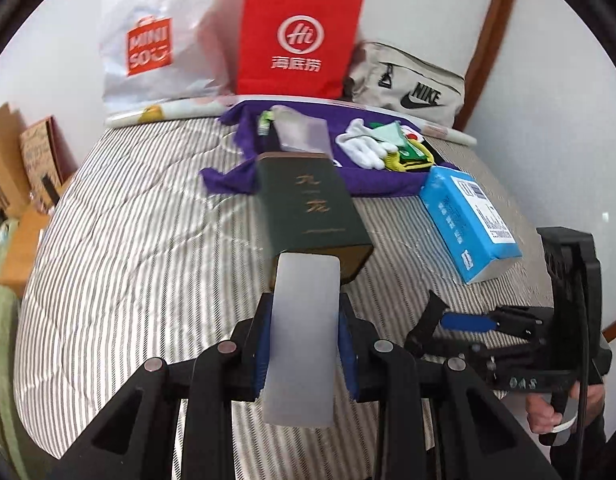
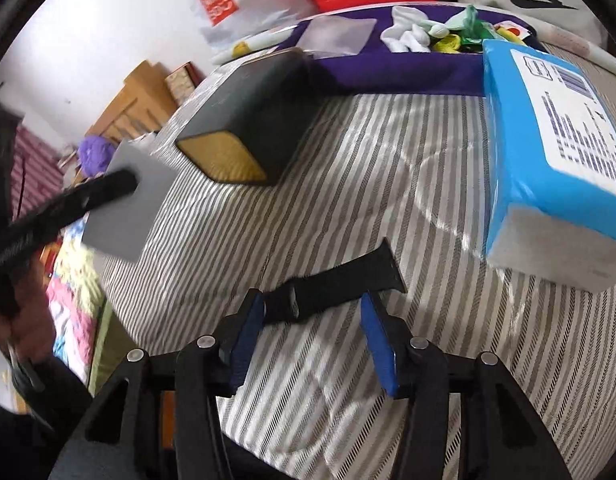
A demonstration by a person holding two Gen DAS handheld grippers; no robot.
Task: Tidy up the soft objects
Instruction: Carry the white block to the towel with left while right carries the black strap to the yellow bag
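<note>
On the striped quilt (image 1: pixel 127 220), your left gripper (image 1: pixel 303 344) is clamped on a frosted translucent sheet (image 1: pixel 301 340). Your right gripper (image 2: pixel 312 316) hangs apart over a black strap (image 2: pixel 340 284). Beyond that strap, white gloves (image 2: pixel 408 34) and a second sheet already lie on the purple cloth (image 2: pixel 408 68); both pieces remain.

Home bedroom. Bed with grey-and-white striped quilt (image 1: pixel 147 208) fills centre of both views. At its far edge, top of the left wrist view: white Miniso plastic bag (image 1: pixel 155 44), red paper shopping bag (image 1: pixel 297 38), beige Nike pouch (image 1: pixel 408 80), all against a plain white wall. Purple cloth (image 1: pixel 372 182) spread on the quilt. Far left: cardboard boxes (image 1: pixel 3 160). Left of the right wrist view: wooden furniture (image 2: pixel 137 106).
</note>
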